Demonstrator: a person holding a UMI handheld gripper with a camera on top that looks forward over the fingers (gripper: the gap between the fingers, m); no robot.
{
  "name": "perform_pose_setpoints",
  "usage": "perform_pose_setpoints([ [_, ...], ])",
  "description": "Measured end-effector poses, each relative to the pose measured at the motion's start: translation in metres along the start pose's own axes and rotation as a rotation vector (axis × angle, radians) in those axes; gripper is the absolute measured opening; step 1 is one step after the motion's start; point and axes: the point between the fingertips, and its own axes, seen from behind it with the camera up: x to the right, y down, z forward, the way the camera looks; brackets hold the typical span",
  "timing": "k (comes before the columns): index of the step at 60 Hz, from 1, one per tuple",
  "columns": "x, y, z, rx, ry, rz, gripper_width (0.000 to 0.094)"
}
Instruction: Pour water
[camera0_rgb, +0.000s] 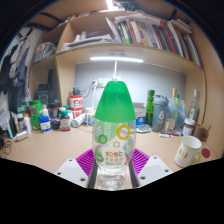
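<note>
Gripper view shows you one clear plastic bottle (112, 135) with a green top, standing upright between the two fingers of your gripper (111, 166), and the pink pads (137, 161) appear pressed to its lower body, so the jaws look closed on it at bottle width. Expect thin, smooth walls that give under pressure and may slip; with liquid inside, its weight would shift as you tilt, so a hold low on the labelled body, as now, seems sound. Just beyond the right finger stands one paper cup (188, 152) on the desk (50, 152), the likely target. Behind, many small bottles and jars crowd the desk's back edge, too cluttered to count, below a shelf (150, 32) of books.
</note>
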Motion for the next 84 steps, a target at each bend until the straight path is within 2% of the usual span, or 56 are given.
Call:
perform_pose_setpoints([
  [6,0.004,-0.002,0.007,0.005,0.012,0.000,0.0446],
  [17,0.004,0.000,0.015,-0.092,-0.055,0.110,0.0396],
  [23,0.024,-0.038,0.013,-0.067,-0.088,0.224,0.0378],
  [33,0.081,-0.101,0.013,-0.060,-0.132,0.808,0.0394],
  [42,0.126,-0.107,0.013,-0.086,-0.161,1.352,0.0392],
  [48,0.139,-0.108,0.017,-0.107,-0.243,1.726,0.0394],
  [55,0.151,-0.125,0.020,-0.058,-0.336,2.117,0.0396],
  [69,0.182,-0.136,0.020,0.064,-0.362,2.450,0.0396],
  [84,0.183,-0.136,0.020,0.063,-0.360,2.446,0.0394],
])
